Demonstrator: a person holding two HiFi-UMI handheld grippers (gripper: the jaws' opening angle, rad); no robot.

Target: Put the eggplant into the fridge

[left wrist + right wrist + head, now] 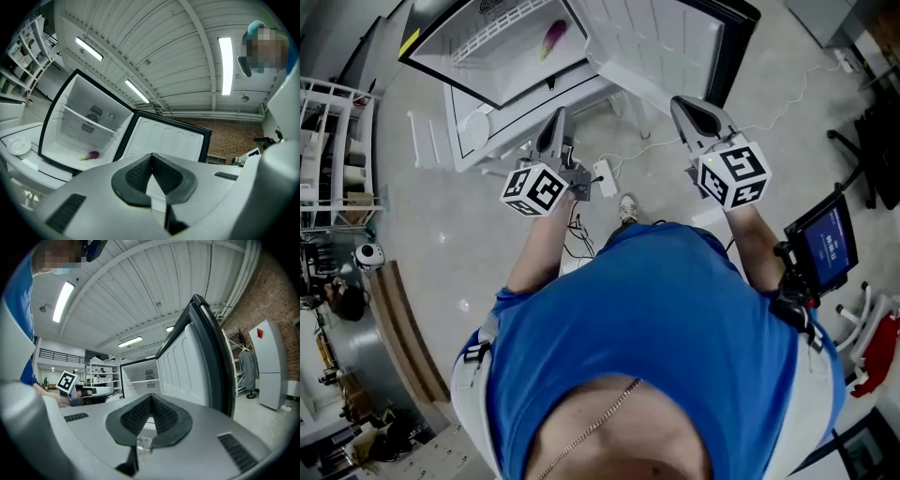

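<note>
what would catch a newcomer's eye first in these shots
The open white fridge at the top of the head view, its door swung wide, with a purple eggplant lying inside. In front of it, the left gripper and right gripper are both shut and empty, each bearing a black-and-white marker cube.

Pale grey concrete floor, white cables trailing across it. Overhead, white ribbed ceiling with long strip lights. Red brick wall at the far side. White shelving rack on the left, small screen on a stand on the right, tall white cabinet against the brick.
</note>
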